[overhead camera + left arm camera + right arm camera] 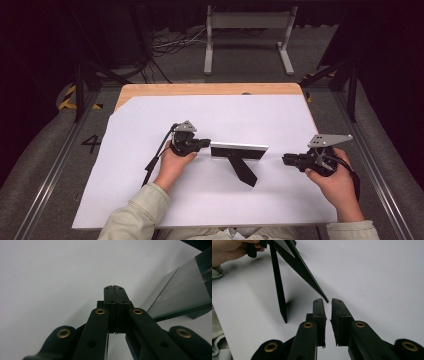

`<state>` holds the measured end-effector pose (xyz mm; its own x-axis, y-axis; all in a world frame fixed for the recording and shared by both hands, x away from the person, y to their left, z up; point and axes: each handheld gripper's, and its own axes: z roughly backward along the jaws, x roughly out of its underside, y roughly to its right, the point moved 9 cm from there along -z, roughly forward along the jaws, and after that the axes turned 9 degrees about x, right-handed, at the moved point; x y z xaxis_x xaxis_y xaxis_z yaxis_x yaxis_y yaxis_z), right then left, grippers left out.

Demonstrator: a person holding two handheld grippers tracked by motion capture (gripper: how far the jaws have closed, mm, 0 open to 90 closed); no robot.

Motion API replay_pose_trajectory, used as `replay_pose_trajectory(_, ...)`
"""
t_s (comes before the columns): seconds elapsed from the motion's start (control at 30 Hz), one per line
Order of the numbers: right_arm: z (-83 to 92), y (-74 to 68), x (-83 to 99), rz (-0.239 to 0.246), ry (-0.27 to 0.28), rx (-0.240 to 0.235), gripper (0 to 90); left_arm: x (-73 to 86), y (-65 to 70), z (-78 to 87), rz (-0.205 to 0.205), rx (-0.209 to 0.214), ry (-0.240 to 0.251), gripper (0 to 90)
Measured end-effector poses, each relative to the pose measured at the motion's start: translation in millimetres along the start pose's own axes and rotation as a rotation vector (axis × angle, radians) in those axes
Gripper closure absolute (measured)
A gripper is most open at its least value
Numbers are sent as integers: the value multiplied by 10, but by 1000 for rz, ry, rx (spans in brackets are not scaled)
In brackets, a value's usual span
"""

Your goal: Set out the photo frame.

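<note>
Sleeves and forearms come in nearest at the bottom of the high view, over the white sheet (150, 200) on the table. At left, the left gripper (204, 145) sits at the left end of the picture frame (239, 150), jaws pressed fully together with nothing visible between them. The frame stands mid-sheet on its black back leg (243, 172). At right, the right gripper (286, 159) waits just beside the frame's right end, jaws a narrow gap apart, empty.
</note>
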<state>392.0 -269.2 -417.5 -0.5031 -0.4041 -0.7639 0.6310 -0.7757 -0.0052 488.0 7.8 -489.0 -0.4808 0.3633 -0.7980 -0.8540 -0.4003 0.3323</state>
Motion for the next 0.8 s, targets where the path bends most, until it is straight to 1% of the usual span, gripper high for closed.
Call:
replay_pose_trajectory(0.07,7,6,12,-1,0,4,812,16,9,-56,23,38,-1,900)
replay_pose_trajectory(0.1,12,9,17,-3,-1,4,811,23,14,-85,28,51,-5,900)
replay_pose_trajectory(0.17,22,12,25,-5,0,6,812,30,29,-136,24,65,-14,900)
replay_pose_trajectory(0.2,28,11,28,-8,0,6,812,34,33,-151,17,67,-21,900)
replay_pose_trajectory(0.27,39,14,36,-6,0,6,812,34,42,-171,17,74,-24,900)
replay_pose_trajectory(0.4,50,14,45,-11,0,6,811,64,45,-210,41,88,-49,900)
replay_pose_trajectory(0.53,48,2,47,-9,-3,0,810,100,60,-250,46,102,-79,900)
replay_pose_trajectory(0.63,44,-1,47,-8,-4,-2,810,100,73,-255,44,108,-82,900)
replay_pose_trajectory(0.67,42,-4,48,-8,-5,-3,810,108,71,-258,40,106,-90,900)
replay_pose_trajectory(0.8,50,-2,41,-8,-2,-3,810,124,88,-266,47,116,-104,900)
